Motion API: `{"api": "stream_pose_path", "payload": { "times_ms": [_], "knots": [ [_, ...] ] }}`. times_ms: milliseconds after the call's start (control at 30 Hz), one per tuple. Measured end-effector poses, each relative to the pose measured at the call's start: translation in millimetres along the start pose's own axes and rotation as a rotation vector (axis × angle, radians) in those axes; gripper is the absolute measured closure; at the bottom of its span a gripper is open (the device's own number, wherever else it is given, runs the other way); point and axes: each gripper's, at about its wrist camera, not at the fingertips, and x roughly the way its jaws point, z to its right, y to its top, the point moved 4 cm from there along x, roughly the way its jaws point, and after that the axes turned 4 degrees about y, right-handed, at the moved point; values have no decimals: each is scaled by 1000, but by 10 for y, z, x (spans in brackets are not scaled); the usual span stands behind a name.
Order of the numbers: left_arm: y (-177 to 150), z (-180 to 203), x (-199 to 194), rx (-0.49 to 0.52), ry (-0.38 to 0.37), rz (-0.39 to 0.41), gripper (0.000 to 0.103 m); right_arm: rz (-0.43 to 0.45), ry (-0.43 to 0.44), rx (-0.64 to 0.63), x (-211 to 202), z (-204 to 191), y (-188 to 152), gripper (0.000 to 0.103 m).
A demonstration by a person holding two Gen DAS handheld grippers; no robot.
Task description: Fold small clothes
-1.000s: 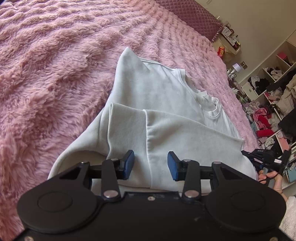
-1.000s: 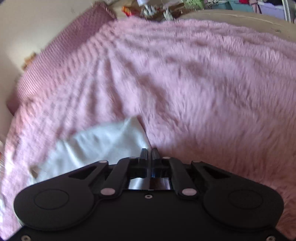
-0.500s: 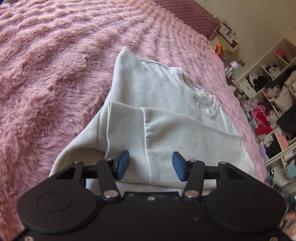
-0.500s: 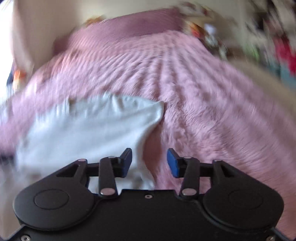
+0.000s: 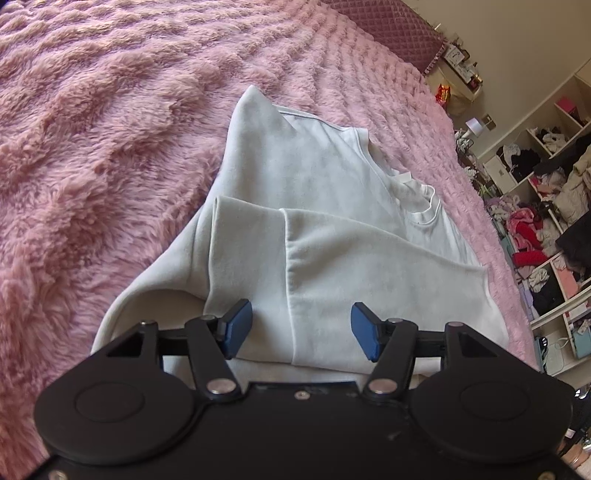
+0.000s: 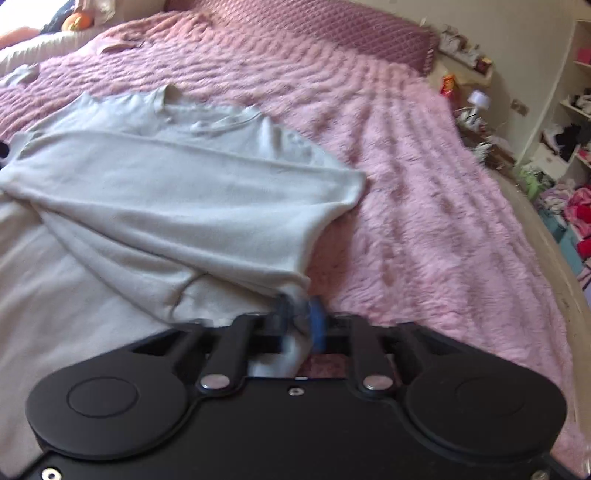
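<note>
The right tongs (image 6: pixel 300 325) are pinched onto a bunched corner of the pale grey, soft-knit sweatshirt (image 6: pixel 177 206), the cloth squeezed between the two blue pads and drawn up from there in a taut ridge. The left tongs (image 5: pixel 301 328) stand wide apart above the near edge of the same sweatshirt (image 5: pixel 332 229), gripping nothing; each finger ends in a flat blue pad (image 5: pixel 236 326).

There is just one garment. It lies on the fluffy pink bed cover (image 5: pixel 92 147), its long axis running away from the left tongs, with the ribbed round neckline (image 5: pixel 424 206) at the far end and the hem close to the tongs. One sleeve is folded across the body, its ribbed cuff (image 5: pixel 243 273) lying flat near the left tongs. In the right wrist view the fabric looks smooth and a little blurred, with a fold lying across the body.

The cover is long-piled and wavy. At the head of the bed lies one quilted mauve bolster (image 5: pixel 391 33). Past the bed's edge stand white open shelves (image 5: pixel 546 192), crammed with crumpled clothes.
</note>
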Motion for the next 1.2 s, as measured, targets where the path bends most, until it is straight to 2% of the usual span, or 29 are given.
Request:
{"api": "stream_pose_path", "payload": {
  "times_ms": [67, 133, 200, 333, 467, 567, 700, 833, 900, 1033, 1133, 1167, 1200],
  "knots": [
    [4, 3, 22, 4, -1, -2, 39, 20, -25, 8, -65, 29, 11, 96],
    [2, -1, 43, -4, -18, -6, 32, 25, -27, 96, -88, 153, -27, 99],
    [8, -20, 70, -15, -21, -8, 32, -4, -3, 171, 0, 216, -137, 100],
    [30, -45, 64, -34, -29, -14, 32, -25, -43, 106, 54, 92, -219, 99],
    [82, 26, -121, -24, -10, 12, 34, 8, -56, 177, -172, 128, -65, 99],
    [93, 219, -235, 87, -42, 53, 28, 117, 30, 227, -414, 72, 148, 98],
    [43, 349, -90, 145, -21, 20, 27, 146, 132, 269, -304, -110, 408, 97],
    [-41, 257, 130, 165, 52, -7, 27, 33, 216, 350, 68, -207, 379, 96],
    [-61, 203, 171, 157, 45, -4, 26, -13, 205, 399, 176, -193, 263, 96],
    [-19, 146, 144, 117, 49, -20, 26, -49, 146, 447, 166, -62, 53, 96],
    [-1, 131, -110, 102, 83, -14, 26, -105, 166, 502, 35, 15, -64, 96],
    [-24, 121, -257, 112, 84, -13, 25, -111, 175, 528, -79, 39, -89, 92],
    [-69, 117, -427, 128, 75, -10, 23, -126, 202, 562, -211, 69, -126, 79]
  ]
}}
